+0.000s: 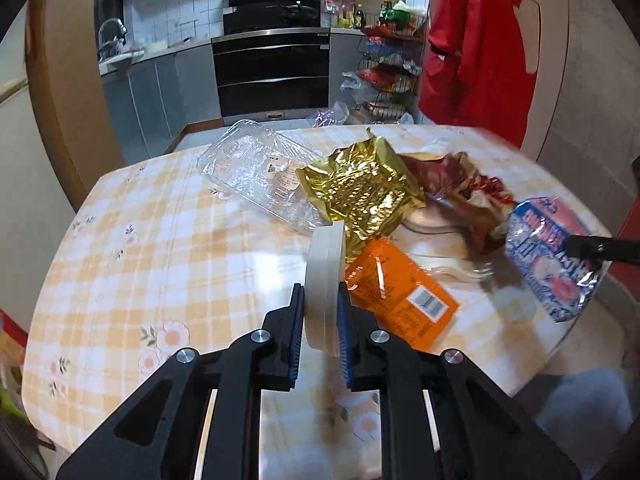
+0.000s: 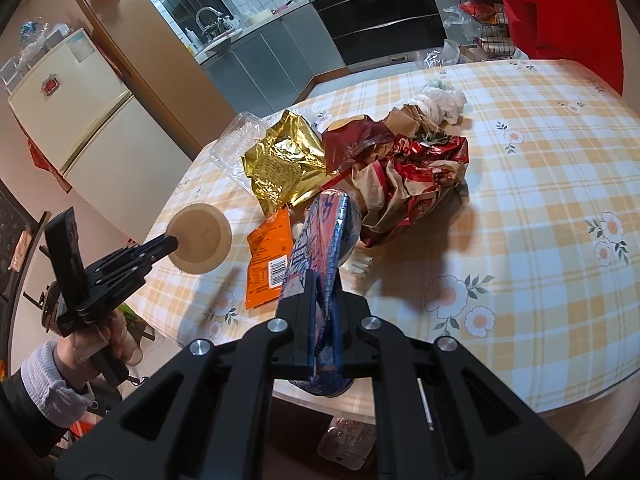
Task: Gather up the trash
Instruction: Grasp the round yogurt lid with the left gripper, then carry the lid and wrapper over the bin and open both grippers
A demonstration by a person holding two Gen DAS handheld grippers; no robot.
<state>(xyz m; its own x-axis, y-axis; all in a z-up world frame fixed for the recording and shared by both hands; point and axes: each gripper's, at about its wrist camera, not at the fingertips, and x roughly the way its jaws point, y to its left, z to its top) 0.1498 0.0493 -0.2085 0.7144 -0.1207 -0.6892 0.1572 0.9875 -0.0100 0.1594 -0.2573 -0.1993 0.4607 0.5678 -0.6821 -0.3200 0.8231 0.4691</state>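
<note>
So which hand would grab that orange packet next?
Neither is free: the left gripper holds a round lid, the right gripper a blue-and-pink wrapper. Once emptied, probably the left, since the orange packet lies just beyond its fingers.

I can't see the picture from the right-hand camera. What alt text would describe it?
The right gripper pinches a blue and pink wrapper above a checked tablecloth. Beyond lie a gold foil bag, an orange packet and crumpled red paper. At left, the left gripper holds a round tan lid.
</note>
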